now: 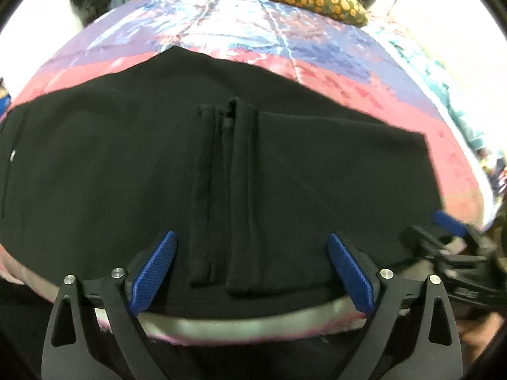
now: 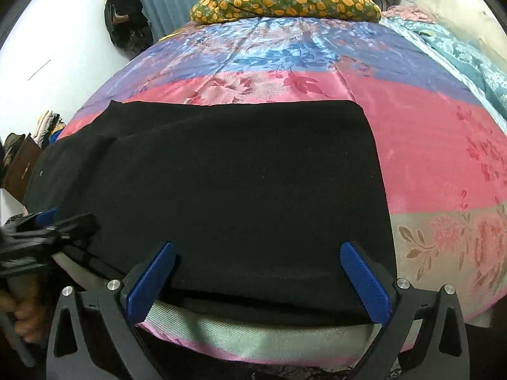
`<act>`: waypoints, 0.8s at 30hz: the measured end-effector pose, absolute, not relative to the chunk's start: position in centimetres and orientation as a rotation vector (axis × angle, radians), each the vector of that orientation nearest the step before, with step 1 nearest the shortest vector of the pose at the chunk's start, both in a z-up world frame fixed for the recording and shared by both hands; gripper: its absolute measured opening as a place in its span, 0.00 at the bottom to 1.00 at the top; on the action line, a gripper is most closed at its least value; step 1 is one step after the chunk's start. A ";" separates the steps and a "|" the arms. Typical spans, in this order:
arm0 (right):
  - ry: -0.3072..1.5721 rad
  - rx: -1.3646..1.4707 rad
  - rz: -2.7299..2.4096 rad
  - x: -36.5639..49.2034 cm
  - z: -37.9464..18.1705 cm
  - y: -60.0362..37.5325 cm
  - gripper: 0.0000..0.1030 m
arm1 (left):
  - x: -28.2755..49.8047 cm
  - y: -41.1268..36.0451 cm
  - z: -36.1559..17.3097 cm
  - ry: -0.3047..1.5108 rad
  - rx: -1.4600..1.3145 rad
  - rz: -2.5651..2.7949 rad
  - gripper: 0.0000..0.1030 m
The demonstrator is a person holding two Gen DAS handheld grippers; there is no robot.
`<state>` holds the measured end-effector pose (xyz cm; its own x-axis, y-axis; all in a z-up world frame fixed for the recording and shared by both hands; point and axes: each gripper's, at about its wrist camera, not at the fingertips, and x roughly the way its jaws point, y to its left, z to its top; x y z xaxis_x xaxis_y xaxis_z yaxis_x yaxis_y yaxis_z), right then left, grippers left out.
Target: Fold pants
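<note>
- Left wrist view: the black pants [image 1: 221, 171] lie flat on the bed [image 1: 364, 95], their long axis running left to right across the near edge. The left claw [image 1: 252, 272] hangs over that near edge with its blue pads spread wide and nothing between them but flat cloth it is not pinching. Straight ahead of it lie the leg hems, folded in over the middle of the pants. The right claw [image 1: 450, 224] shows at the right edge, near the pants' right end.
- Right wrist view: the right claw [image 2: 258, 277] is also spread wide and holds nothing, poised over the near hem of the right half of the pants [image 2: 237, 183]. The fold at their right end lies just to its right, so this hand is the nearer one to it. The left claw [image 2: 47, 221] sits at the far left.
</note>
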<state>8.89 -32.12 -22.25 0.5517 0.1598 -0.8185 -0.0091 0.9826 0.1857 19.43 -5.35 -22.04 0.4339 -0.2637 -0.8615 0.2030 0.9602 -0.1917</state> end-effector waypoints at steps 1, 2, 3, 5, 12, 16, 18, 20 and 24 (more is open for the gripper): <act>0.974 0.168 0.096 8.8 -22.3 -32.1 1.00 | 19.3 -4.5 -21.4 1.081 -0.090 -0.303 0.93; 0.967 0.169 0.094 8.6 -22.3 -32.1 1.00 | 19.3 -3.6 -20.8 1.073 -0.105 -0.304 0.93; 0.968 0.170 0.092 8.8 -22.3 -32.2 1.00 | 19.3 -2.2 -20.1 1.058 -0.117 -0.297 0.93; 0.972 0.170 0.086 8.8 -22.2 -32.2 1.00 | 19.7 1.7 -18.4 1.015 -0.129 -0.256 0.93; 0.967 0.163 0.076 8.9 -22.3 -32.0 1.00 | 25.4 20.7 -16.8 0.980 -0.227 0.154 0.93; 0.967 0.153 0.050 8.9 -22.3 -31.6 1.00 | 28.7 27.3 -20.4 1.122 -0.297 0.252 0.88; 0.968 0.149 0.044 8.8 -22.3 -31.5 1.00 | 29.6 27.5 -22.2 1.169 -0.324 0.185 0.88; 0.967 0.148 0.044 8.8 -22.3 -31.5 1.00 | 30.1 27.0 -23.1 1.177 -0.337 0.128 0.96; 0.965 0.146 0.044 8.8 -22.3 -31.4 1.00 | 30.8 26.3 -24.8 1.208 -0.419 0.049 0.99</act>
